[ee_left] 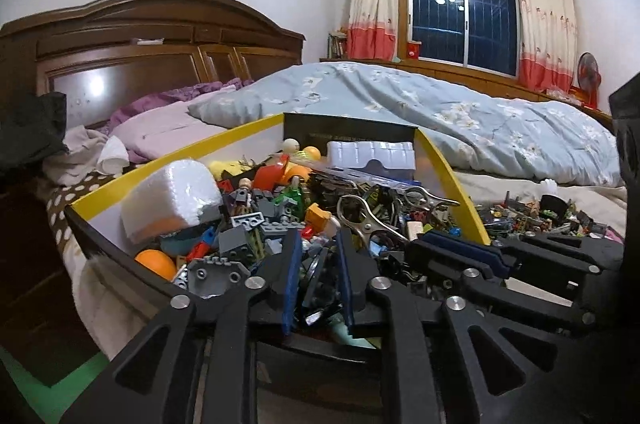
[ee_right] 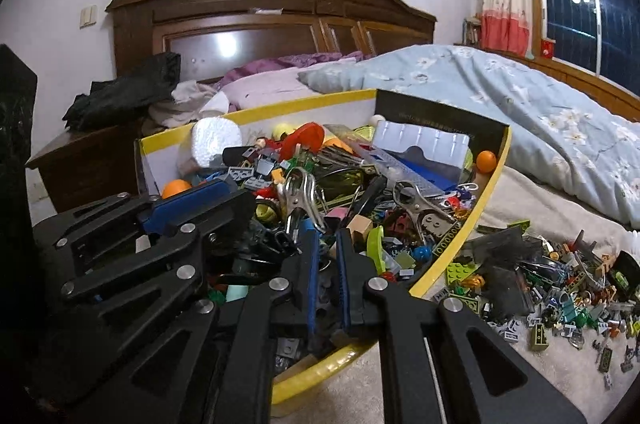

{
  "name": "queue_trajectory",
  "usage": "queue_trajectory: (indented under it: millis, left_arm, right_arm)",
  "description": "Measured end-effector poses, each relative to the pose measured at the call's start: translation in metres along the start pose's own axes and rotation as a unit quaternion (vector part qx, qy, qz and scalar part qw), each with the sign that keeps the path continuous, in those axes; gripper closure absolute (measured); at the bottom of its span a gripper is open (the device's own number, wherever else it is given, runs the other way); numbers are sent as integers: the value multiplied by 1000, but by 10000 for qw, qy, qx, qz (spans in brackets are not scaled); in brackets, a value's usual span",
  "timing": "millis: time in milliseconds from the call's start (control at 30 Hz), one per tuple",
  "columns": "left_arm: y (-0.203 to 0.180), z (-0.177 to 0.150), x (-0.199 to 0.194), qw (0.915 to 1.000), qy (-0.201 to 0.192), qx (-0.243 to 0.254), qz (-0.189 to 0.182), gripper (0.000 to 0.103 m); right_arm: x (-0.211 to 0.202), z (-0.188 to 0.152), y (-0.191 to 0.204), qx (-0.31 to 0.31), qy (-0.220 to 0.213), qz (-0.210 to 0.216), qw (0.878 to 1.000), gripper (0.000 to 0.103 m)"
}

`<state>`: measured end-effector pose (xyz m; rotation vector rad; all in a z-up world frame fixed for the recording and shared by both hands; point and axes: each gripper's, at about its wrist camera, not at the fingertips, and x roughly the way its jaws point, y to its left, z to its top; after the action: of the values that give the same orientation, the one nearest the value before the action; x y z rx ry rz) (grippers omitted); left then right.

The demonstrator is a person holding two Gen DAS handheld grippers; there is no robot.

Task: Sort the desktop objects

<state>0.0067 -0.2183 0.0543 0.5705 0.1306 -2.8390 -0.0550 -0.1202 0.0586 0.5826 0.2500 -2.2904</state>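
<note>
A bedroom, with a bed (ee_left: 500, 152) under a pale blue flowered quilt. The left gripper (ee_left: 318, 264) hangs over the near end of a yellow-rimmed box (ee_left: 440, 160), fingers spread a little, nothing plainly between them. The right gripper (ee_right: 327, 258) hangs over the same box, fingers likewise slightly apart and pinching nothing. Toy bricks fill the box, along with two metal clamps (ee_right: 300, 196), a white foam block (ee_left: 172, 200) and a clear plastic tray (ee_right: 424, 144). Only the right view shows the full scatter of loose bricks (ee_right: 552, 288) on the sheet beside the box. Writing on the box's dark flap is too small to read
</note>
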Motion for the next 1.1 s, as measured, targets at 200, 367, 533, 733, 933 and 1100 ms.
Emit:
queue_trajectory:
  millis: [200, 367, 533, 733, 933, 1100]
  left_arm:
    - [-3, 1, -4, 9999, -59, 125, 42, 73]
    - [4, 5, -15, 9999, -57, -31, -150, 62]
    - [2, 1, -20, 9997, -96, 200, -128, 62]
    - [5, -5, -17, 9996, 17, 265, -112, 62]
    - [1, -5, -17, 9998, 32, 182, -113, 62]
    - [-14, -9, -19, 9987, -14, 452, -237, 62]
  right_arm:
    - [-17, 2, -7, 0, 49, -403, 9992, 67]
    - [-29, -7, -46, -136, 254, 211, 9994, 36]
    - [-39, -4, -74, -84, 510, 964, 9940, 46]
    - [-24, -24, -66, -1159, 1216, 980, 9809, 63]
    - [24, -56, -45, -1564, 1704, 839, 9693, 67]
    - [30, -54, -50, -1388, 1720, 716, 9726, 67]
